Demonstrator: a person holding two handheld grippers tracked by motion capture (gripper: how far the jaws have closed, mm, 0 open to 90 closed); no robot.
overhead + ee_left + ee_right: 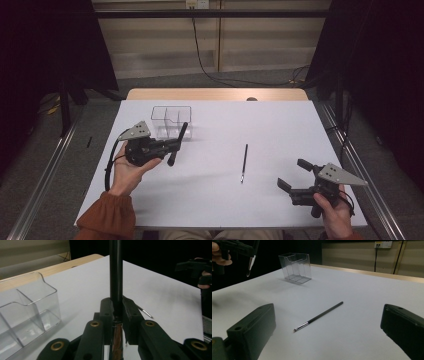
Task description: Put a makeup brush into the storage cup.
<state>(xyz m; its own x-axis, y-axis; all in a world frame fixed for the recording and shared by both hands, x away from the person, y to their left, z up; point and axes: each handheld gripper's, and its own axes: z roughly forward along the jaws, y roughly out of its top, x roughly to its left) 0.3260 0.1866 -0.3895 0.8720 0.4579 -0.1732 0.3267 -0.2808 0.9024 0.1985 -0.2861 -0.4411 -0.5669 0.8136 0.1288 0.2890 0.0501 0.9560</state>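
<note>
My left gripper (176, 144) is held above the table's left side, shut on a thick black brush (178, 144) that stands steeply, handle up and tip down. In the left gripper view the brush handle (116, 272) rises between the closed jaws, and its coppery ferrule (117, 340) shows below them. A clear divided organizer (171, 121) stands just behind that gripper. A thin black brush (244, 162) lies flat mid-table. My right gripper (292, 173) hovers open near the front right, its jaws wide apart on either side of the thin brush (322, 314) ahead.
The white table sheet (280, 125) has bare room at the right and front. A wooden table edge (215, 94) runs along the back. In the right gripper view the organizer (295, 268) stands far left, with the left gripper (249, 252) and its brush (251, 261) beside it.
</note>
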